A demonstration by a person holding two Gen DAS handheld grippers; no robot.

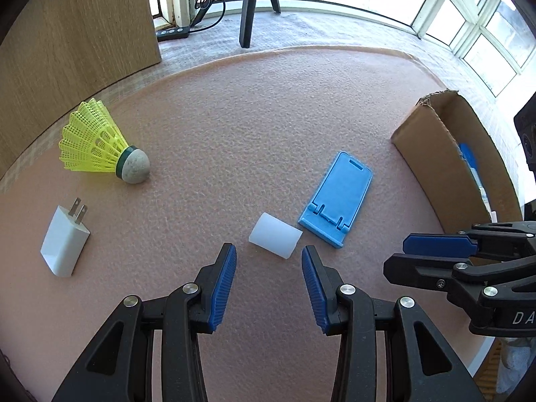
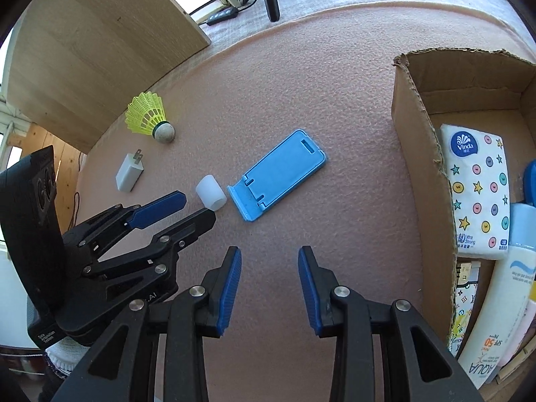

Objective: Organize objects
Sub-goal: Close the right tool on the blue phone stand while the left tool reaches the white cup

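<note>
- Translucent white plastic cylinder (image 1: 275, 240) lies on its side on the pink foam mat (image 1: 268, 117), just beside the foot of the blue phone stand (image 1: 336, 199) and directly ahead of the left gripper (image 1: 269, 256).
- Handling, judged: light, smooth, likely hollow and slightly yielding; prone to roll. Best taken across its curved sides at mid-length, with moderate pressure.
- Left gripper: jaws spread, nothing between them. Right gripper (image 2: 269, 259): jaws likewise spread and empty, over bare mat.
- Yellow shuttlecock (image 1: 97, 142) and white charger plug (image 1: 65, 239) remain on the mat, well apart from the cardboard box (image 2: 418, 154).
- Box contents: tissue pack (image 2: 477, 191) marked "Vinda" and "Ultra Strong"; white tube (image 2: 499, 318) reading "AQUA" and "SPF 50".
- Right gripper body in the left view shows "DA", remainder cut off.
</note>
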